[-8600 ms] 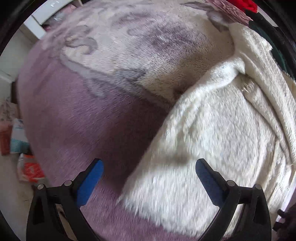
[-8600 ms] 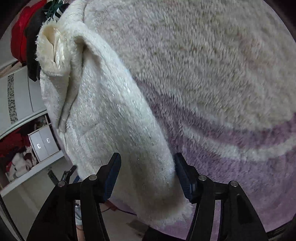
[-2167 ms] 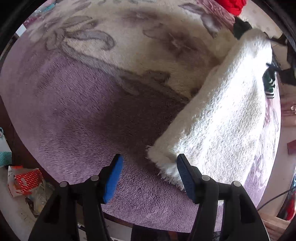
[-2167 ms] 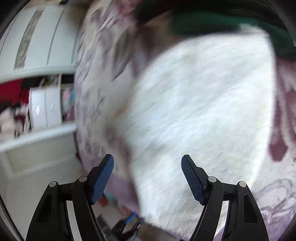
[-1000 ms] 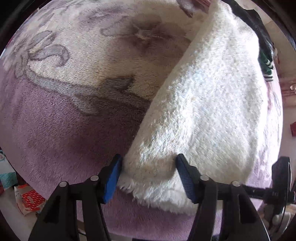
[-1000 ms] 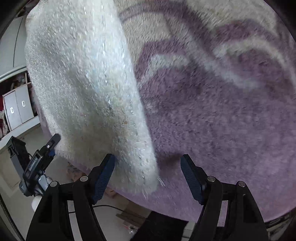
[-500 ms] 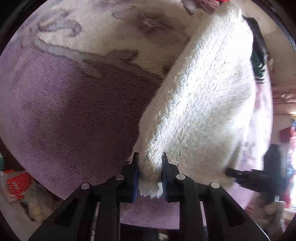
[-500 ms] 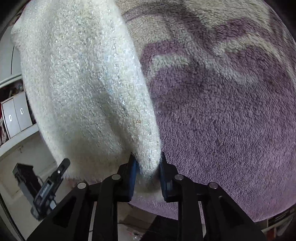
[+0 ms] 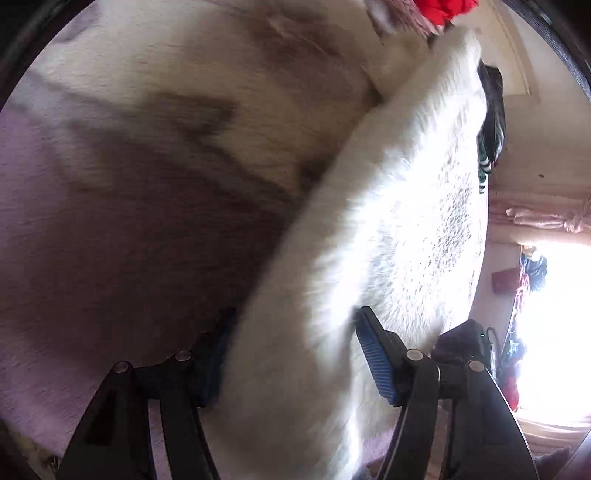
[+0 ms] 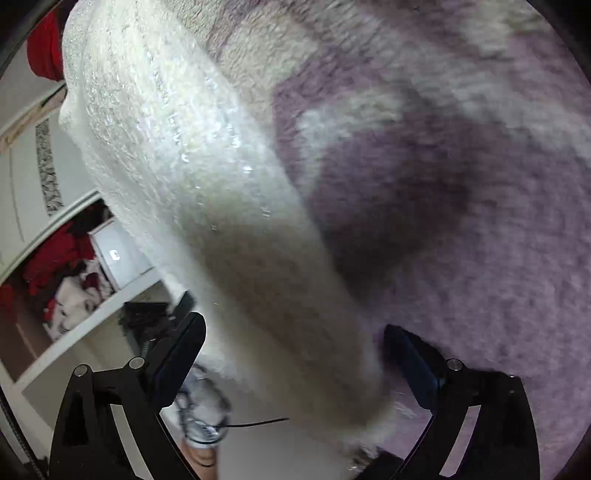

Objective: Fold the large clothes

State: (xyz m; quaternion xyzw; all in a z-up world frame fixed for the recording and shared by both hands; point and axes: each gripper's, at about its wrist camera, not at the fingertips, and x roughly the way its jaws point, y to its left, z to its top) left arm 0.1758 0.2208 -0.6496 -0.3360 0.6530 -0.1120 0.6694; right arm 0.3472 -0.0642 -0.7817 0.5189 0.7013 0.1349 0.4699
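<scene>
Left hand-held gripper (image 9: 295, 354): jaws are opening, standing about half apart. The near edge of the white fleece garment (image 9: 388, 221) is lying between them. The blue pad on the right side is standing clear of the pile; the left pad is half hidden behind the cloth and blurred, so contact there cannot be told. Reading: no longer pinching.

Right hand-held gripper (image 10: 295, 350): jaws are opening and are nearly at their widest. The other near end of the same garment (image 10: 207, 177) is passing between them, with daylight showing at both pads. Nothing is being gripped.

Outward from the tools: the garment is running away from both grippers as one long band, its long axis going from the near bed edge up toward the far side, where red clothing (image 9: 443, 7) is lying. In the left view the band is leaning up and to the right; in the right view, up and to the left. So the two hands are sitting at the two near corners, about equally close.

It is resting on the purple-and-cream bed blanket (image 9: 129, 240), near end at or just over the bed's edge. A shelf unit (image 10: 74, 258) is showing beyond in the right view.

Judgement: a fold is being let down; the next grasp should be taken along that long axis.
</scene>
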